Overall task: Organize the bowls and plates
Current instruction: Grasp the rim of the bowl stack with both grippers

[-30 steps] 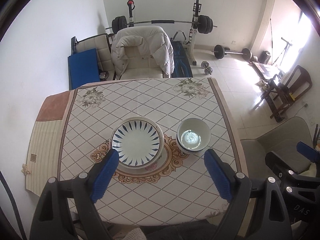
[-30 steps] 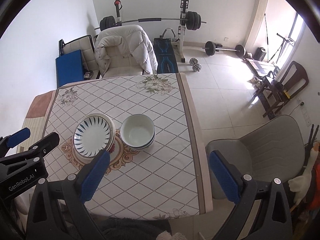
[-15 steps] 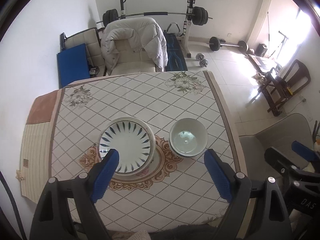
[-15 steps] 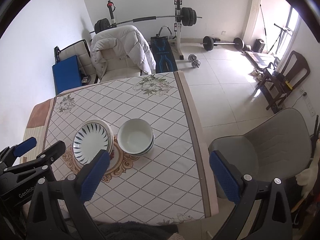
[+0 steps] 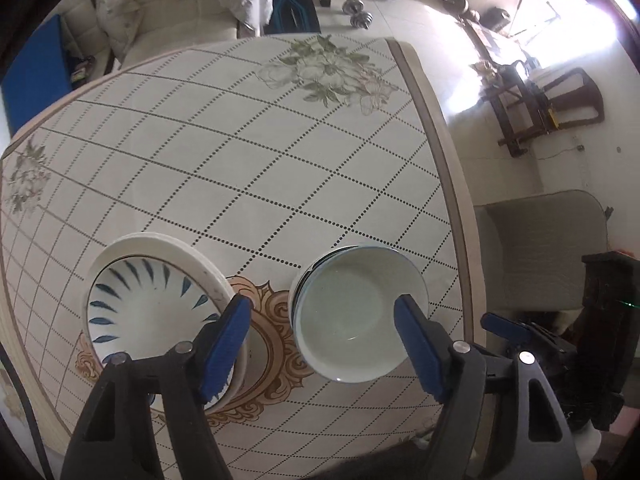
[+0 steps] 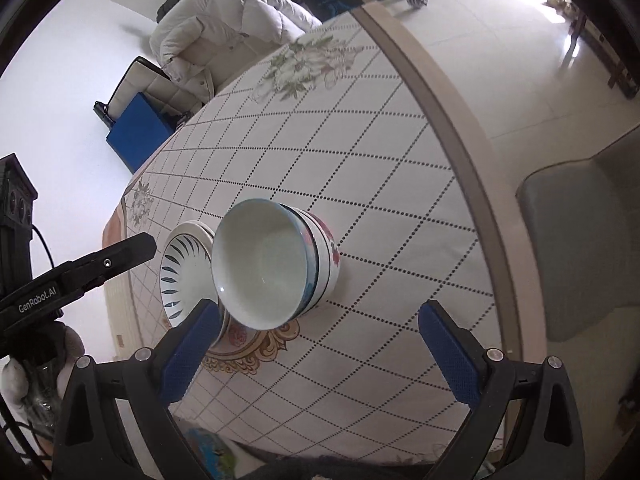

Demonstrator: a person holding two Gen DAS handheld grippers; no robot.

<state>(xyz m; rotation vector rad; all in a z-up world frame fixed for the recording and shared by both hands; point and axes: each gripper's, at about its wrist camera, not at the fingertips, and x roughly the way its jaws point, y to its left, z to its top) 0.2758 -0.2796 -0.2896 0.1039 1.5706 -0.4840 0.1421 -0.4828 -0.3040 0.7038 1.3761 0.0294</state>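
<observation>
Dropping closer than a moment ago, we hold both grippers—left gripper (image 5: 322, 330), right gripper (image 6: 320, 338)—jaws apart, empty, over the stacked bowls (image 5: 358, 312); plates (image 5: 154, 308) at nine o'clock—grasp imminent.

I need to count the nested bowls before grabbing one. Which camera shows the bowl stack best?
The right wrist view: it catches the bowl stack from the side, showing several layered rims and the red pattern. The left wrist view looks down into the top bowl, showing only a sliver of lower rims.
</observation>
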